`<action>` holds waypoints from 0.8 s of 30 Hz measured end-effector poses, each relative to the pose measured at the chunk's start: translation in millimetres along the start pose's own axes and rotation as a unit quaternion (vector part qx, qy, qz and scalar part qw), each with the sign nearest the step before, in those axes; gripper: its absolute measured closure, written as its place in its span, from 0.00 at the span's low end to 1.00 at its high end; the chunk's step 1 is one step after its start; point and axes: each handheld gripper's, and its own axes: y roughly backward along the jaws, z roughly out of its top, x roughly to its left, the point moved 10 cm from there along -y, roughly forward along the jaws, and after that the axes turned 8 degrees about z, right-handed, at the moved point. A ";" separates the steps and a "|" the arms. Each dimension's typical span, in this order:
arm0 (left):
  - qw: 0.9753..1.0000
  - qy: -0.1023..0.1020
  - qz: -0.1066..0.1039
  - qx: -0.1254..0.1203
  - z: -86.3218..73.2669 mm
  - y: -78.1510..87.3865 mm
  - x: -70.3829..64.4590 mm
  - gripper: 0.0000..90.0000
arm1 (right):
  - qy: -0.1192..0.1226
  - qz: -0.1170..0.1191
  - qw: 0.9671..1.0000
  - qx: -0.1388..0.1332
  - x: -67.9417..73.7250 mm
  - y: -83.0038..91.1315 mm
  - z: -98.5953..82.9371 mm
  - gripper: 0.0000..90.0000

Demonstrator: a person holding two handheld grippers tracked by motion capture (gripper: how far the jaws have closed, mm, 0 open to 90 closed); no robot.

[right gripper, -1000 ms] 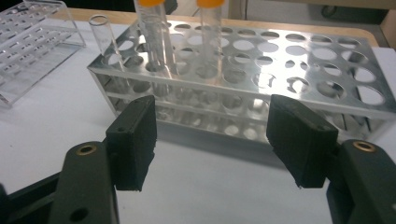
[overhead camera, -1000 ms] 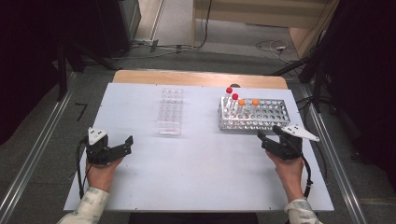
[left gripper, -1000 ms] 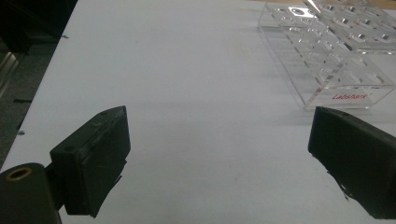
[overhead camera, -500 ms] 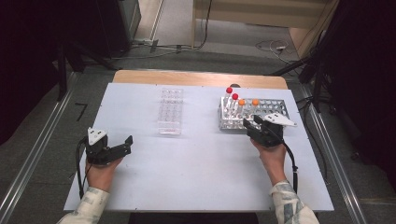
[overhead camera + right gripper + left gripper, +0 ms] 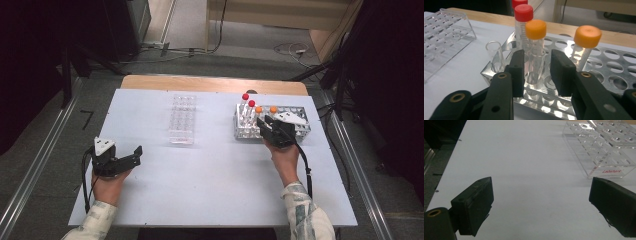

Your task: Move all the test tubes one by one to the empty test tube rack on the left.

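Orange-capped tube (image 5: pixel 535 50) stands upright in the metal rack (image 5: pixel 599 75), right between the jaws of the right gripper (image 5: pixel 537 72). The jaws flank the tube's clear body below the cap; a thin gap shows on each side, so the claw is released, not gripping. Beyond the tube, farther from the claw, a red-capped tube (image 5: pixel 523 25) stands in the rack with a second red cap behind it. To the claw's left an uncapped clear tube (image 5: pixel 494 56) sits in a corner hole, and to its right a second orange-capped tube (image 5: pixel 585 45) leans slightly. In the high view the right gripper (image 5: pixel 272 129) is over the near edge of the rack (image 5: pixel 300 131).

The left gripper (image 5: pixel 541 202) rests low over the bare table (image 5: pixel 524 157), jaws wide apart and holding nothing. A clear plastic rack (image 5: pixel 604 152) lies ahead of it and to its right, well apart from the jaws.
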 end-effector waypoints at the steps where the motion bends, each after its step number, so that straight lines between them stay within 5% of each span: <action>1: 1.000 0.000 -0.001 0.000 0.0 0.0 -0.1 0.07 | 0.000 0.001 1.000 0.003 0.2 -1.4 -1.1 0.72; 24: 1.000 0.001 -0.001 -0.001 0.2 0.6 0.1 0.07 | -0.009 -0.004 1.000 0.014 -1.0 -16.0 -10.1 0.79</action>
